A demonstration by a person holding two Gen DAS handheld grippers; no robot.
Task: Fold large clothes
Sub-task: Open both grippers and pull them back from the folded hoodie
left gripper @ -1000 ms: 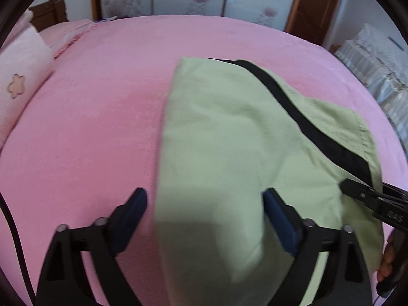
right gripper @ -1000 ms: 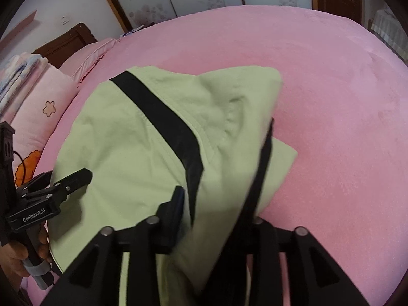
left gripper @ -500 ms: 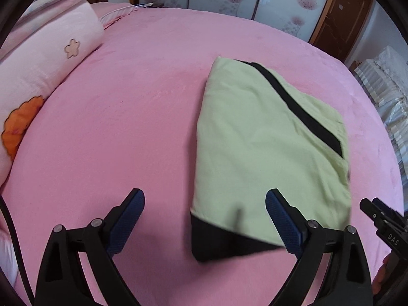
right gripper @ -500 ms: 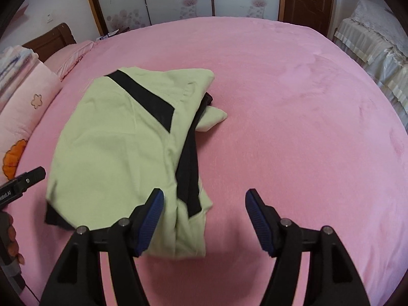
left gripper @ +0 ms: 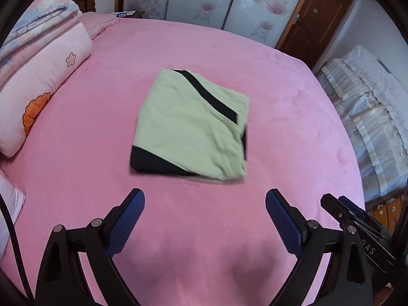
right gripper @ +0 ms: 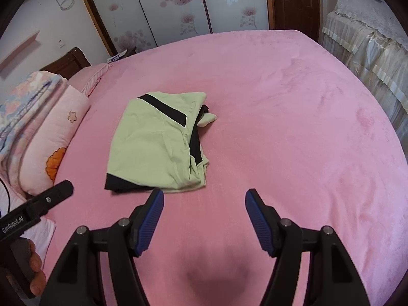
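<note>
A: Since a second ago both tongs have let go and drawn back. Then the right tongs (right gripper: 204,205) had a bunched flap of the green garment (left gripper: 190,125) between their fingers and the left tongs (left gripper: 205,207) sat right over the cloth. Now both hang above bare pink bed (left gripper: 84,132), on the near side of the bundle.

B: And their state?

A: Both are spread wide with nothing between the blue pads (right gripper: 153,216). The left tongs also show at the left edge of the right wrist view (right gripper: 48,197), apart from the cloth.

B: Where does the garment lie?

A: Mid-bed, folded into a compact, roughly rectangular packet. A black stripe (left gripper: 207,94) runs diagonally across the top, and a black layer peeks out at the near left corner. The pillow (left gripper: 38,97) lies well apart to the left.

B: Why pull back like that?

A: I judge the fold is finished or close, so the tongs clear out to avoid dragging it open. The right edge looks less tidy: a small green tab (right gripper: 207,119) sticks out at the far right corner, and the layers there sit uneven, which may want a tuck.
</note>
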